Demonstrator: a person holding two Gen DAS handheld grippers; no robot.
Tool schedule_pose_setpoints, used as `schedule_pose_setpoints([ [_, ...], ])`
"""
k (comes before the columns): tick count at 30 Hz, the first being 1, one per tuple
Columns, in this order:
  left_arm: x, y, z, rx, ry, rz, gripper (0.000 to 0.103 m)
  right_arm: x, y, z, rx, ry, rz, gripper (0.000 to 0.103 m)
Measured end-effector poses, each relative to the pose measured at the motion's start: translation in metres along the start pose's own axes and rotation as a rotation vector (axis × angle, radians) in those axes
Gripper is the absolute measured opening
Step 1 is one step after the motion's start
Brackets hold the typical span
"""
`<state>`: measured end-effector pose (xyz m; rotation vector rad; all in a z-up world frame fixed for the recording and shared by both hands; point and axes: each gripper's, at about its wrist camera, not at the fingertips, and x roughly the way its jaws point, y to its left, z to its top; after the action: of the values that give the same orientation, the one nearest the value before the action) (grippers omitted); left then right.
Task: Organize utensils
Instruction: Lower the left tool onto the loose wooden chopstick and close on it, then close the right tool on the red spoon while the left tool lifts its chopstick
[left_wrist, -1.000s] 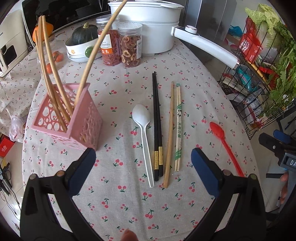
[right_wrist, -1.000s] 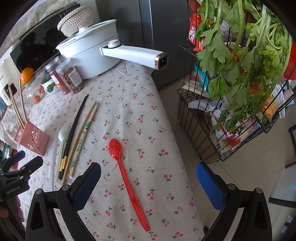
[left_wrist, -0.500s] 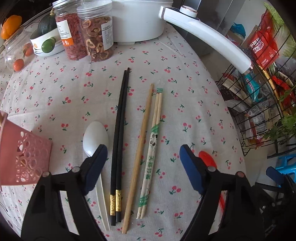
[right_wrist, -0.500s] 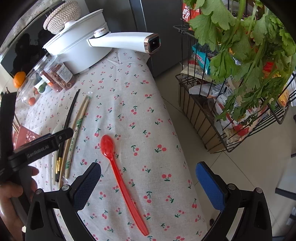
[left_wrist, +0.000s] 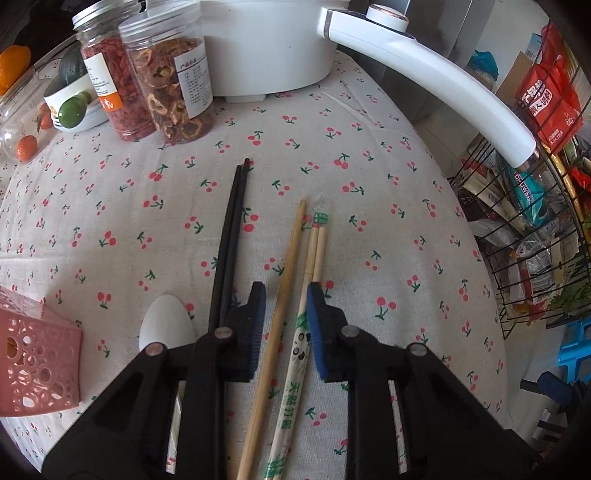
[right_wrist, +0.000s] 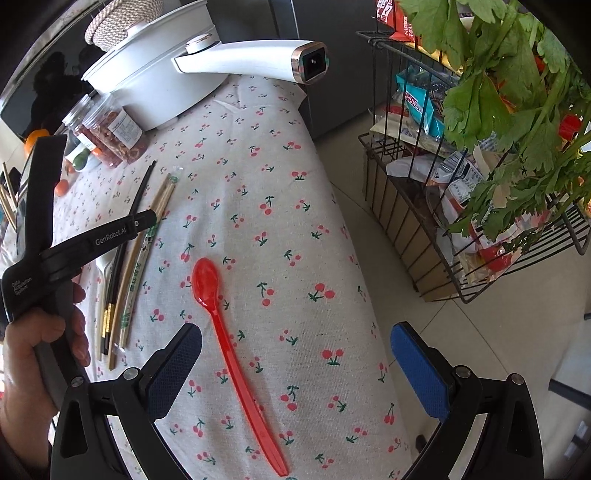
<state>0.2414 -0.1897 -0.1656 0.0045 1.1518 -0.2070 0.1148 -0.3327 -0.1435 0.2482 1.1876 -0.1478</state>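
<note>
My left gripper (left_wrist: 285, 325) is low over the tablecloth, its jaws narrowed around a single wooden chopstick (left_wrist: 280, 314) and a paper-wrapped chopstick pair (left_wrist: 301, 350), with small gaps to both pads. Black chopsticks (left_wrist: 231, 236) and a white spoon (left_wrist: 166, 328) lie just left of it. The pink perforated holder (left_wrist: 37, 365) stands at the far left. My right gripper (right_wrist: 295, 369) is open and empty above a red spoon (right_wrist: 225, 332). The left gripper (right_wrist: 110, 232) also shows in the right wrist view.
Two jars of dried fruit (left_wrist: 170, 77) and a white pot with a long handle (left_wrist: 424, 74) stand at the back. A fruit bowl (left_wrist: 70, 103) is at back left. A wire rack with packets and greens (right_wrist: 480, 166) stands right of the table edge.
My left gripper moved forward and down over the chopsticks and narrowed its jaws around the wooden ones. The right gripper shifted slightly closer over the red spoon.
</note>
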Motion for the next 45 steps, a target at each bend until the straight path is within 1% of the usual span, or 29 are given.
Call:
schedule_pose_setpoints([
  [3,0.003,-0.007,0.003,0.016,0.010,0.002,0.017,0.003,-0.002,0.001,0.007,0.008,0.001,0.103],
  [6,0.003,-0.002,0.004,-0.017,0.018,-0.021,0.014,0.004,-0.002,0.001,0.009,0.010,0.004,0.103],
  [8,0.000,0.001,0.004,-0.023,0.005,-0.020,0.009,0.005,-0.001,0.001,0.007,0.011,0.006,0.103],
  [11,-0.003,0.002,0.001,-0.018,-0.008,-0.015,0.008,0.006,0.002,0.002,0.002,0.012,0.004,0.103],
  [15,0.004,0.004,-0.001,-0.022,0.028,-0.019,0.008,0.008,0.006,0.004,-0.008,0.014,0.004,0.103],
  [20,0.007,0.001,0.001,-0.011,0.032,-0.008,0.009,0.012,0.013,0.005,-0.025,0.019,0.009,0.103],
  [23,0.003,-0.003,-0.001,-0.005,0.027,-0.027,0.008,0.015,0.018,0.006,-0.044,0.025,0.005,0.103],
  [27,-0.025,0.000,-0.014,0.042,-0.015,-0.058,0.007,0.021,0.028,0.009,-0.077,0.036,-0.016,0.103],
  [32,-0.063,0.014,-0.037,0.086,-0.058,-0.106,0.007,0.029,0.052,0.011,-0.157,0.042,-0.003,0.101],
  [35,-0.086,0.028,-0.051,0.098,-0.074,-0.136,0.007,0.037,0.069,0.011,-0.220,0.064,-0.039,0.091],
  [37,-0.098,0.038,-0.059,0.111,-0.080,-0.147,0.007,0.046,0.074,0.012,-0.231,0.098,-0.047,0.082],
  [39,-0.111,0.047,-0.067,0.120,-0.088,-0.153,0.007,0.057,0.078,0.013,-0.237,0.130,-0.045,0.081],
  [41,-0.122,0.057,-0.075,0.125,-0.096,-0.156,0.007,0.060,0.083,0.014,-0.262,0.117,-0.075,0.080],
  [45,-0.143,0.078,-0.091,0.127,-0.107,-0.157,0.007,0.060,0.088,0.018,-0.257,0.105,-0.077,0.080],
])
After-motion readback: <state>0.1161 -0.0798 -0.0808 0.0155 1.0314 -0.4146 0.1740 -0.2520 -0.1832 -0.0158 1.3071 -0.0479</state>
